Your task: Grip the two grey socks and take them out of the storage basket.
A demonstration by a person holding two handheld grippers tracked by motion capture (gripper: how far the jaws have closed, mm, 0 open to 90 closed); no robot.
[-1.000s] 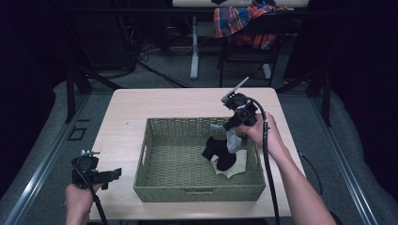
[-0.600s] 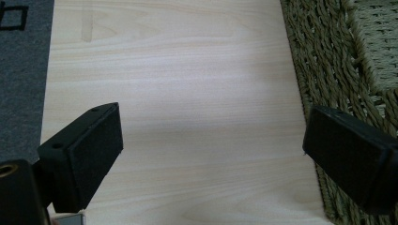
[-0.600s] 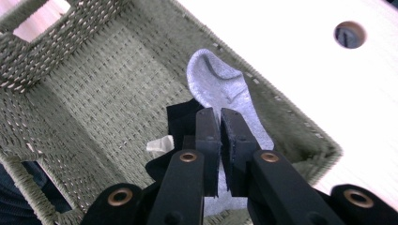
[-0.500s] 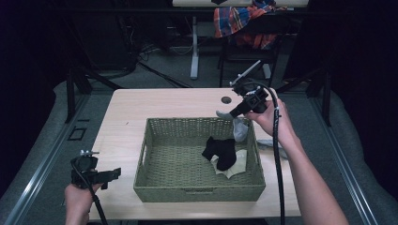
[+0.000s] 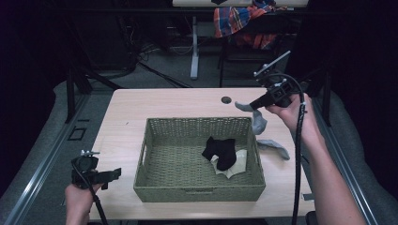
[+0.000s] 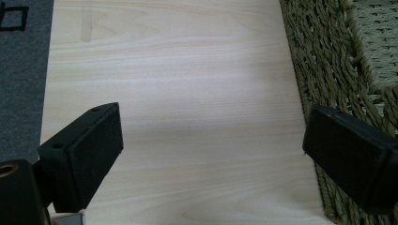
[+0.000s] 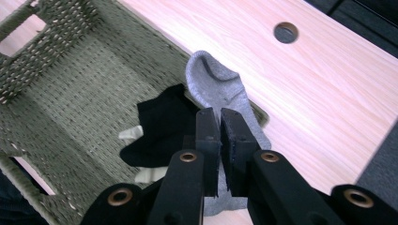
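While lifted over the table's far right side, the right gripper [image 5: 254, 105] pinches a grey sock [image 7: 220, 89] beside the basket [image 5: 197, 192] | left gripper [image 6: 211, 154] spread wide, holding nothing, near the basket's left wall

A grey sock [image 7: 220, 89] is hanging against the pale wood-grain tabletop [image 5: 155, 105]. The woven basket [image 5: 197, 192] is showing olive green, with a black sock [image 5: 219, 150] lying over a cream one [image 5: 237, 164] inside. Both grippers' jaws are looking matte black. A red, blue and orange plaid cloth [image 5: 239, 21] is draping behind.
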